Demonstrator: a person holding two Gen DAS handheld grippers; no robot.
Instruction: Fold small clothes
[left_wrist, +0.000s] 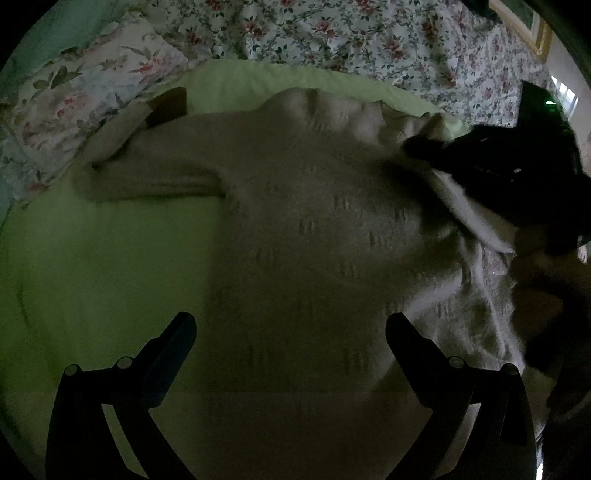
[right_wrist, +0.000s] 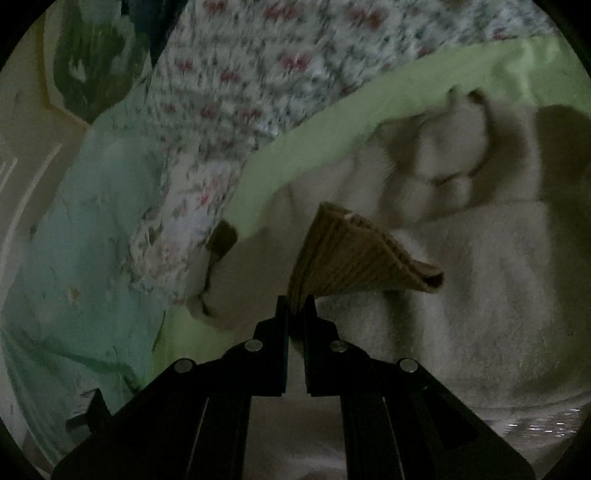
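Note:
A cream knitted sweater (left_wrist: 332, 229) lies spread on a light green sheet (left_wrist: 92, 258). Its left sleeve stretches out sideways and ends in a brown cuff (left_wrist: 170, 107). My left gripper (left_wrist: 288, 325) hovers over the sweater's lower body, open, with nothing between its fingers. My right gripper (left_wrist: 415, 146) shows as a dark shape over the sweater's upper right. In the right wrist view that gripper (right_wrist: 295, 306) is shut on the other sleeve's brown ribbed cuff (right_wrist: 354, 254) and holds it above the sweater's body (right_wrist: 480, 295). The far cuff (right_wrist: 223, 240) lies at the sheet's edge.
Floral bedding (left_wrist: 369, 37) lies rumpled beyond the green sheet (right_wrist: 314, 147), with a floral pillow (left_wrist: 74, 103) at the left. Pale teal fabric (right_wrist: 92, 221) lies past the sheet's edge. A framed picture (left_wrist: 532, 26) hangs at the far right.

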